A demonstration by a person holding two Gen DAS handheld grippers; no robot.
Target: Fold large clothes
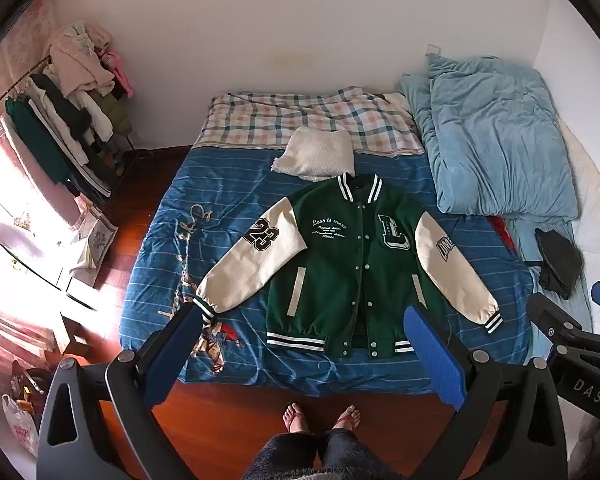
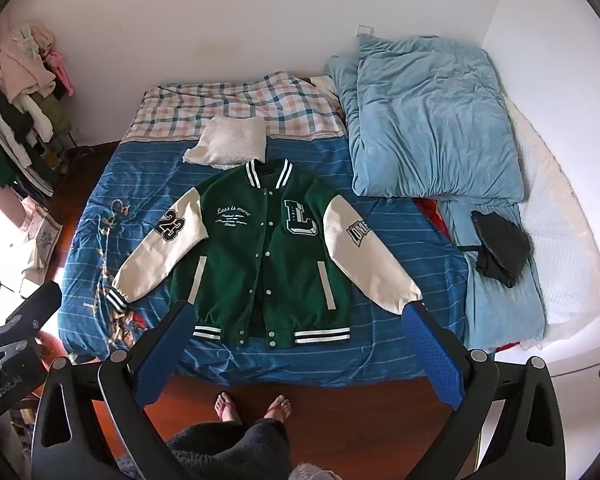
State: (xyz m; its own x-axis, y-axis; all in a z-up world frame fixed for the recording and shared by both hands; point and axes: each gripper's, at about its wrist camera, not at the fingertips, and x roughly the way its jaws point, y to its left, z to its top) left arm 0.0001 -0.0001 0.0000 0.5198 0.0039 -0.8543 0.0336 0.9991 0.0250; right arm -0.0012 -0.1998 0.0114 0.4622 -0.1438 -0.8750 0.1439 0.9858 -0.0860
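Note:
A green varsity jacket [image 1: 340, 264] [image 2: 260, 248] with cream sleeves lies flat, front up and snapped shut, on the blue striped bed cover [image 1: 220, 200] [image 2: 112, 184]. Both sleeves are spread out to the sides, collar toward the wall. My left gripper [image 1: 304, 320] hangs high above the jacket's hem, wide open with nothing between its blue pads [image 1: 436, 356]. My right gripper [image 2: 296, 316] is also wide open and empty, held above the hem. The right gripper's body shows at the right edge of the left wrist view [image 1: 580, 336].
A folded white knit [image 1: 316, 156] [image 2: 230, 142] lies just beyond the collar. A light blue duvet [image 1: 492, 136] [image 2: 432, 124] and a dark garment [image 1: 556, 260] [image 2: 500, 244] lie at the right. A clothes rack [image 1: 72, 120] stands left. A person's feet [image 1: 320, 420] are on the wooden floor.

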